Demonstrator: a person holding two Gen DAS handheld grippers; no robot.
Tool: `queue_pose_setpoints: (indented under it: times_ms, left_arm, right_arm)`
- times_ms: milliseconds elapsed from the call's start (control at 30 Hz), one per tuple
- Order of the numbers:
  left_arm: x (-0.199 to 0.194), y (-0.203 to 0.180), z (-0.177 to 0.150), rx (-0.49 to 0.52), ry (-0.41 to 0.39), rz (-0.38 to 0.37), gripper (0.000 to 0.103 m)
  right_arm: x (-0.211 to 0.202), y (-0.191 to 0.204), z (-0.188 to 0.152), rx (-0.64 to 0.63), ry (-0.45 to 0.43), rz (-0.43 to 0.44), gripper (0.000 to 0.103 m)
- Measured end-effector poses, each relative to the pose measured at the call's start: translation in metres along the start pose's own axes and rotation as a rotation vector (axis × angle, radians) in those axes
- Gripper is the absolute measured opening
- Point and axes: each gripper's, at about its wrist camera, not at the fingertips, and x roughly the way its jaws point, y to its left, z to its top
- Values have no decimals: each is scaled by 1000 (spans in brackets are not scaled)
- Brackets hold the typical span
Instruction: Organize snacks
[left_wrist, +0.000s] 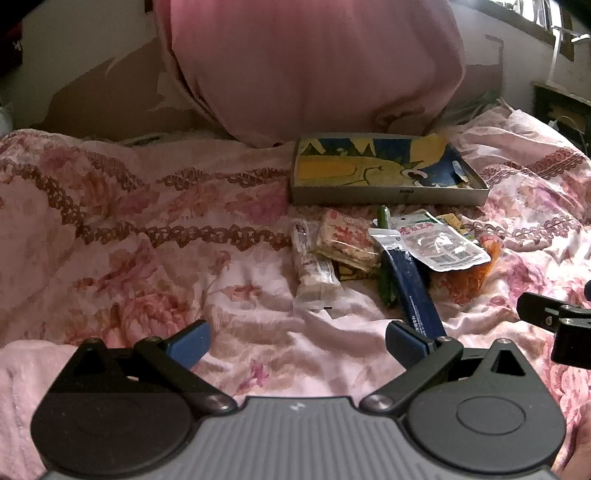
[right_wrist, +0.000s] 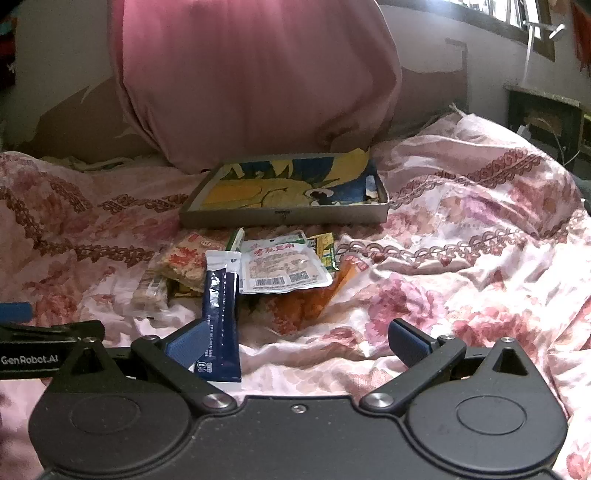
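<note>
Both the left gripper (left_wrist: 297, 341) and right gripper (right_wrist: 297, 341) gape empty before the navy sachet (right_wrist: 220, 314), light, crinkly, slippery, probably best pinched mid-length.

My right gripper (right_wrist: 297, 345) fills the bottom of the frame with its jaws spread wide and nothing between them. A navy stick pack (right_wrist: 220, 317) lies just beside my left finger. Above it, at frame centre, sits a heap of snack packets (right_wrist: 280, 267) on the floral bedspread (right_wrist: 461, 258). Behind them rests a shallow box (right_wrist: 284, 216), with a pink pillow (right_wrist: 255, 77) at upper centre.
</note>
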Motion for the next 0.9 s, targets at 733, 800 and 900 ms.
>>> queue_pose_setpoints:
  times_ms: [733, 800, 900]
  left_arm:
    - [42, -4, 41, 24, 145, 30, 102]
    - [47, -5, 50, 51, 140, 36, 102]
    - [59, -6, 65, 93, 137, 41, 102]
  right_arm:
    - [19, 1, 36, -109, 73, 102, 103]
    - [26, 2, 41, -136, 79, 111, 103]
    - [40, 2, 47, -148, 88, 116, 102]
